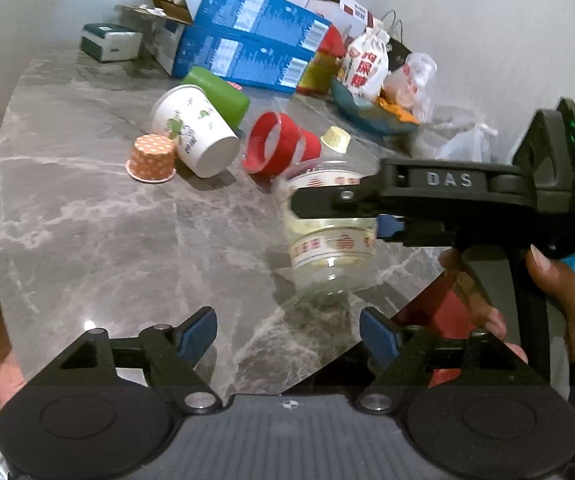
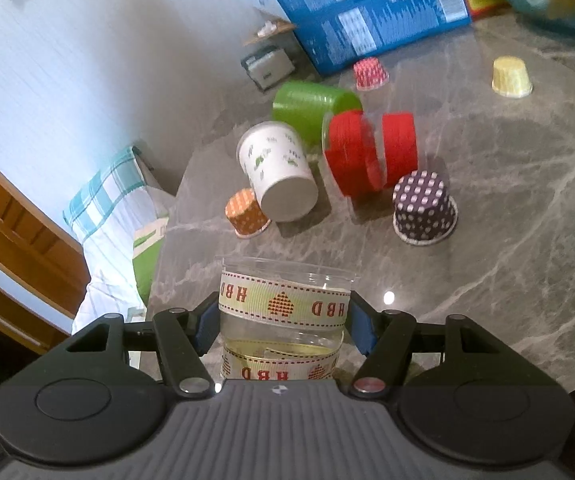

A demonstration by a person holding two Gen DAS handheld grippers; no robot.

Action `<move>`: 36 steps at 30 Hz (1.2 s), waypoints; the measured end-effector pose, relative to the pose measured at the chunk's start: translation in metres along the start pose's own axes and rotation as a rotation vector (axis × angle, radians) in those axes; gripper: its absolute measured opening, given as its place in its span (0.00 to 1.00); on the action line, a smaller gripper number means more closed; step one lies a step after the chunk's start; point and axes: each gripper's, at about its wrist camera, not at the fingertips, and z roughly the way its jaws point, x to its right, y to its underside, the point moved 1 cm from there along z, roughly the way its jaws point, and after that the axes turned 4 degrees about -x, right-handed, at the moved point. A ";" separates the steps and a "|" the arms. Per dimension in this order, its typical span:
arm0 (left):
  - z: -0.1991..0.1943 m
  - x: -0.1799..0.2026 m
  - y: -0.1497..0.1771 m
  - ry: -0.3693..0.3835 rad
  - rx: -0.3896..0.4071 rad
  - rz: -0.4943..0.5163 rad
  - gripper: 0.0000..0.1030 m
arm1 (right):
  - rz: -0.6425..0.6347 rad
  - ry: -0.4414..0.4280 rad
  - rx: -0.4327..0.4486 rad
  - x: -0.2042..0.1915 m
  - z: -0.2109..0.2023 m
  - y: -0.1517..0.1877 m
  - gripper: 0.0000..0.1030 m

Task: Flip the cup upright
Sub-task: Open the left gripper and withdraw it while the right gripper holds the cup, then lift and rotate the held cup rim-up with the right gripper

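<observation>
A clear plastic cup [image 2: 283, 312] with cream "HBD" ribbon bands sits between the pads of my right gripper [image 2: 283, 326], which is shut on its sides. In the left wrist view the same cup [image 1: 331, 248] hangs above the grey marble table [image 1: 107, 240], held from the right by the right gripper [image 1: 339, 208]. My left gripper [image 1: 287, 338] is open and empty, just below the cup near the table's front edge.
Several cups lie or stand upside down mid-table: a white paper cup [image 2: 279, 172], a green cup [image 2: 311, 104], a red-banded clear cup [image 2: 367, 152], an orange dotted cup [image 2: 247, 212], a purple dotted cup [image 2: 423, 208], a yellow cup [image 2: 511, 76]. Blue boxes [image 2: 367, 12] and a snack bowl [image 1: 367, 116] stand behind.
</observation>
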 end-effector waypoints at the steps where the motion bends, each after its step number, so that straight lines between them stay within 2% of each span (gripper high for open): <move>1: -0.003 -0.001 0.001 0.005 0.015 -0.006 0.79 | -0.010 0.006 0.014 -0.001 -0.002 0.001 0.63; 6: -0.018 -0.006 0.010 0.038 0.091 -0.033 0.79 | -0.070 0.034 0.108 -0.003 -0.019 0.006 0.62; 11: -0.025 -0.007 0.016 0.052 0.148 -0.032 0.79 | -0.174 0.118 0.278 -0.006 -0.044 0.020 0.62; 14: -0.028 -0.007 0.018 0.067 0.192 -0.029 0.79 | -0.261 0.153 0.414 -0.008 -0.056 0.034 0.62; 18: -0.035 -0.009 0.021 0.082 0.262 -0.028 0.80 | -0.393 0.161 0.643 -0.007 -0.063 0.058 0.62; 21: -0.036 -0.010 0.023 0.071 0.295 -0.028 0.80 | -0.475 0.191 0.765 -0.004 -0.058 0.073 0.62; 28: -0.032 -0.015 0.033 0.116 0.354 -0.066 0.80 | -0.633 0.240 0.926 0.002 -0.020 0.105 0.62; 32: -0.029 -0.017 0.037 0.117 0.355 -0.069 0.80 | -0.634 0.241 0.937 0.008 0.003 0.115 0.62; 36: -0.025 -0.021 0.040 0.121 0.349 -0.081 0.80 | -0.602 0.244 0.945 0.016 0.011 0.110 0.62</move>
